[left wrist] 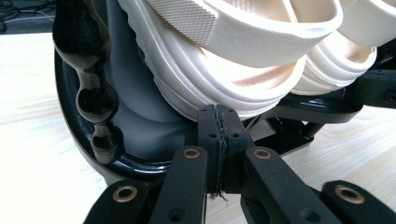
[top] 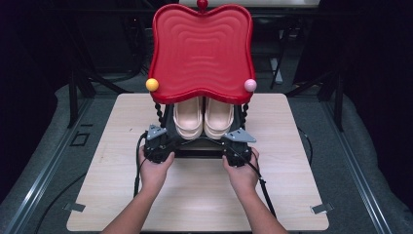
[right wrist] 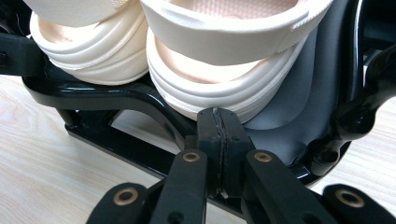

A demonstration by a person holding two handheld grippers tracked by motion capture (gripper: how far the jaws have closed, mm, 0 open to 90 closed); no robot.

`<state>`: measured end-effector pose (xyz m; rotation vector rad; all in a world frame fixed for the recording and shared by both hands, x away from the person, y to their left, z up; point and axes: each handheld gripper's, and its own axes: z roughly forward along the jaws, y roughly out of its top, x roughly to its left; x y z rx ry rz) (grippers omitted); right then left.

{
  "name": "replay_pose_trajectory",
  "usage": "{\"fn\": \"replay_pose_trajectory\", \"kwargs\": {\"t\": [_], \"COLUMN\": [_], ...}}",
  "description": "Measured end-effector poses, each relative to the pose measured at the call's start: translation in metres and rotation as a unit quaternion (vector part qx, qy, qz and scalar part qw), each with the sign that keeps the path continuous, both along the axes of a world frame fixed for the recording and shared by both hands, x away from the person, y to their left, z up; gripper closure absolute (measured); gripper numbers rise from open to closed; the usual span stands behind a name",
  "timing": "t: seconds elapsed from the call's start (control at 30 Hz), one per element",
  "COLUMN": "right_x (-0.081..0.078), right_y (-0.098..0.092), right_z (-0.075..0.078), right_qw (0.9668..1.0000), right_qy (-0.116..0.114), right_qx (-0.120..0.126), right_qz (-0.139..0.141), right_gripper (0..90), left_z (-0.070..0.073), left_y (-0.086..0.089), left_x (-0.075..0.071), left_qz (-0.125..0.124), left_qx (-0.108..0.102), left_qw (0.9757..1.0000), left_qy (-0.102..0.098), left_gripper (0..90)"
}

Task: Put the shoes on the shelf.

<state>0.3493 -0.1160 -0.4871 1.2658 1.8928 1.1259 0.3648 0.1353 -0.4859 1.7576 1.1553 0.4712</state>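
A pair of cream sandals [top: 202, 118] rests on the lower black shelf of a small rack, under its red wavy top tray [top: 201, 51]. In the high view my left gripper [top: 165, 134] sits at the rack's front left corner and my right gripper [top: 233, 135] at its front right. Both are shut with nothing between the jaws. The left gripper [left wrist: 218, 112] points at the sole of the left sandal [left wrist: 224, 70]. The right gripper [right wrist: 218, 114] points at the sole of the right sandal [right wrist: 219, 79].
The rack has black beaded posts [left wrist: 91, 88], a yellow ball [top: 152, 84] and a pink ball [top: 250, 85] at the tray's front corners. It stands on a light wooden table [top: 199, 190]. Dark stands and cables lie on the floor around.
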Motion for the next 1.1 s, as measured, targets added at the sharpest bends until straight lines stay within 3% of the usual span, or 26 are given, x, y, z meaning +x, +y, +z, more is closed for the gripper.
{"fn": "replay_pose_trajectory", "kwargs": {"t": [0.27,0.33,0.37,0.53,0.9,1.0,1.03,1.07,1.1], "right_x": [-0.004,-0.006,-0.005,-0.007,-0.018,-0.022,-0.023,-0.025,-0.026], "right_y": [0.000,-0.002,-0.002,-0.005,-0.009,-0.013,-0.013,-0.014,-0.015], "right_z": [0.000,0.001,0.000,0.001,0.003,0.005,0.004,0.006,0.005], "right_qw": [1.0000,1.0000,1.0000,1.0000,0.9996,0.9995,0.9994,0.9995,0.9994], "right_qy": [-0.004,0.006,-0.004,-0.003,-0.008,0.002,-0.008,0.002,-0.007], "right_qx": [0.002,-0.002,0.003,0.007,0.018,0.017,0.022,0.015,0.018], "right_qz": [0.003,0.006,0.002,0.005,0.018,0.026,0.025,0.028,0.027], "right_gripper": [88.5,88.1,88.0,86.6,77.7,72.1,70.8,70.1,68.8], "left_z": [0.001,0.001,0.001,0.003,0.008,0.009,0.009,0.010,0.010], "left_y": [0.003,0.005,0.006,0.010,0.019,0.023,0.024,0.025,0.026], "left_x": [-0.004,-0.005,-0.005,-0.008,-0.019,-0.023,-0.025,-0.026,-0.027], "left_qz": [-0.001,-0.003,-0.002,0.000,-0.010,-0.012,-0.011,-0.013,-0.014], "left_qx": [0.001,0.005,0.003,0.002,0.002,0.002,-0.002,-0.002,-0.001], "left_qw": [1.0000,1.0000,1.0000,1.0000,0.9998,0.9998,0.9997,0.9997,0.9997], "left_qy": [-0.005,-0.002,-0.004,-0.007,-0.016,-0.018,-0.022,-0.022,-0.022], "left_gripper": [89.7,89.6,89.5,87.9,82.5,78.1,75.3,74.2,73.1]}}
